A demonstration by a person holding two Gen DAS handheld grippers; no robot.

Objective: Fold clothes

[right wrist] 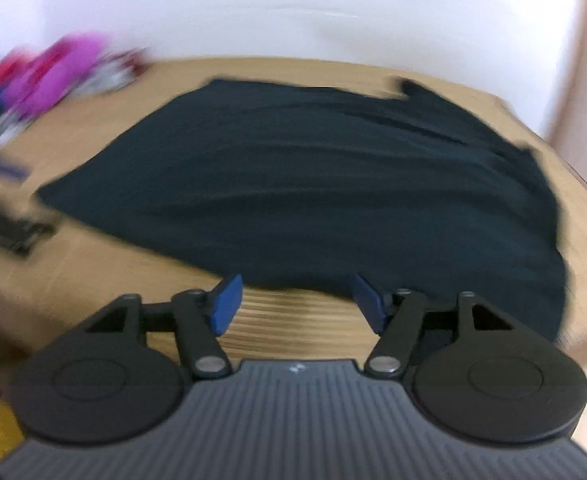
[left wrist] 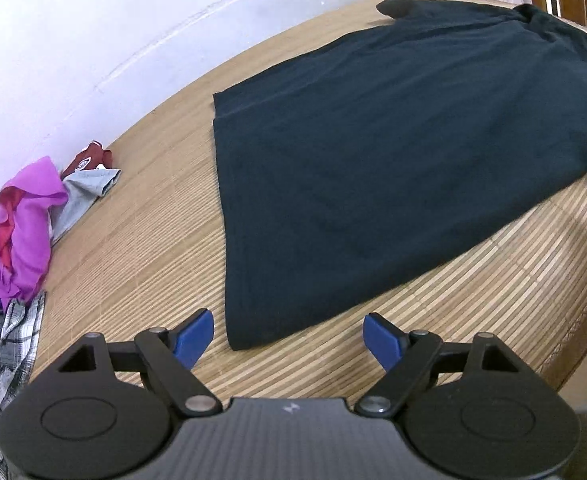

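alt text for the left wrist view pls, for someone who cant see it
A dark navy shirt lies spread flat on a bamboo-slat mat, with the open, empty left tongs hovering just short of its near corner. A pile of clothes, purple, grey, red and plaid, sits at the mat's left edge by a white wall.

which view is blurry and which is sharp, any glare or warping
Left wrist view: sharp, the woven bamboo mat slats crisp under the dark navy shirt, fisheye bowing the mat's edge, no glare. Right wrist view: motion-smeared, the shirt and the pile of colourful clothes streaked sideways, wall washed out.
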